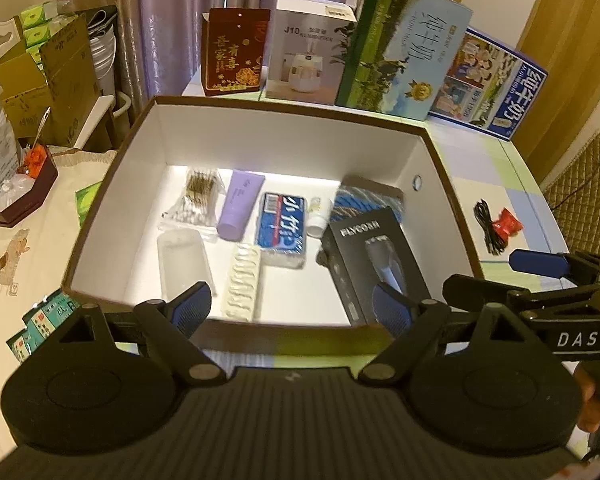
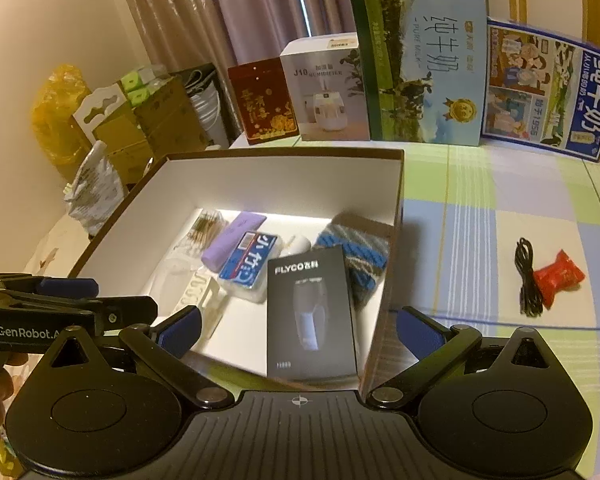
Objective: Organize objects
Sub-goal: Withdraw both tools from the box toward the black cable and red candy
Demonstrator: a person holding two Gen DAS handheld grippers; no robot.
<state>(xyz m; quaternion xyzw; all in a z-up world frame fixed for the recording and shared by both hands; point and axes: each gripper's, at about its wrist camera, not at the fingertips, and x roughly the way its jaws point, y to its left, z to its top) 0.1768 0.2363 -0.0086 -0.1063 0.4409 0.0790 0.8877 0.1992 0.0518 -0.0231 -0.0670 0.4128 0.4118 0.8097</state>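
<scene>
A large box with a brown rim point(image 1: 284, 102) and white inside stands open on the table. In it lie a bag of cotton swabs point(image 1: 196, 200), a purple tube point(image 1: 240, 210), a blue tissue pack point(image 1: 282, 226), a small white bottle point(image 1: 318, 220), a blue striped cloth point(image 1: 370, 196), a black FLYCO box point(image 1: 376, 260), a clear cup point(image 1: 182, 262) and a white ribbed piece point(image 1: 244, 284). My left gripper point(image 1: 292, 312) is open above the box's near wall, holding nothing. My right gripper point(image 2: 300, 328) is open over the near right corner, also holding nothing.
To the right of the box, a coiled black cable point(image 2: 528, 276) and a red wrapped candy point(image 2: 558, 278) lie on the checked tablecloth. Cartons stand along the back: a red box point(image 1: 236, 52), a humidifier box point(image 1: 308, 52) and milk cartons point(image 1: 408, 52). Clutter fills the left side.
</scene>
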